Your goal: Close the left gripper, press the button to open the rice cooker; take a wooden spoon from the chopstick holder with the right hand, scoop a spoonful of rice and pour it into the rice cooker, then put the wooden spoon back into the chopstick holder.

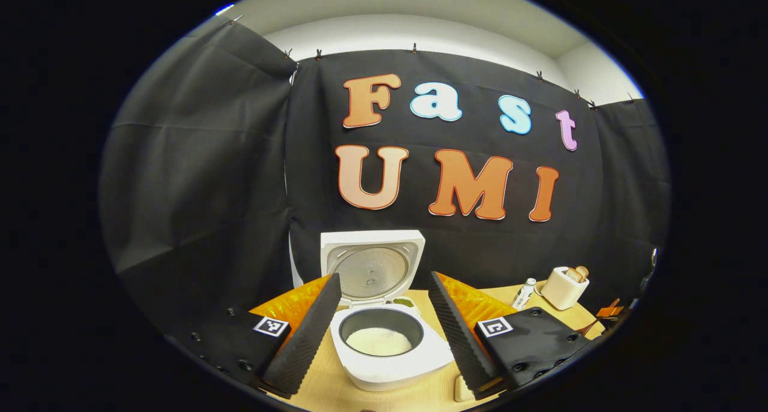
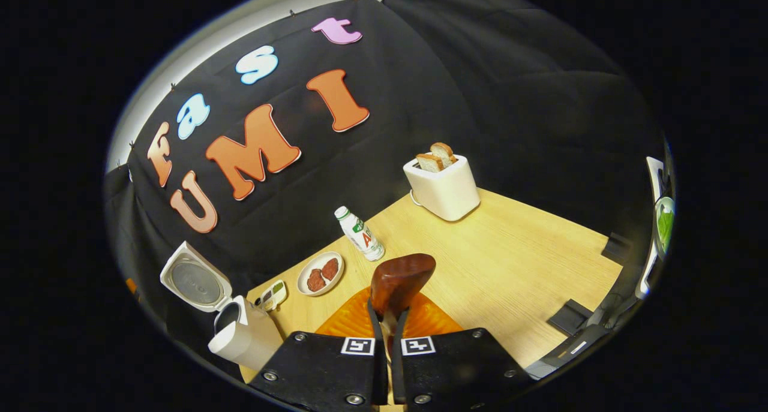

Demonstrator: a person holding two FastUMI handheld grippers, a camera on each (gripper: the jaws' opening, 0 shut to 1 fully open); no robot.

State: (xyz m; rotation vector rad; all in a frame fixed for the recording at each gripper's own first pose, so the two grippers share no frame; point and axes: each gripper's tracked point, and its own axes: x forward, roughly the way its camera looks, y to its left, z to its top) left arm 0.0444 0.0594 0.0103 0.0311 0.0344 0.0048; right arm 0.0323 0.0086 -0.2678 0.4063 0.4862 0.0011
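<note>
Table [image 2: 510, 262]: wooden spoon [image 2: 401, 280] in R hand-held gripper [image 2: 389, 316]

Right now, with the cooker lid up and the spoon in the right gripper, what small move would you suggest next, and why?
Probably carry the wooden spoon back toward the chopstick holder. The right gripper is shut on its handle, the bowl looks empty, and the open rice cooker already has rice in its pot. Where the holder stands, I cannot tell.
</note>
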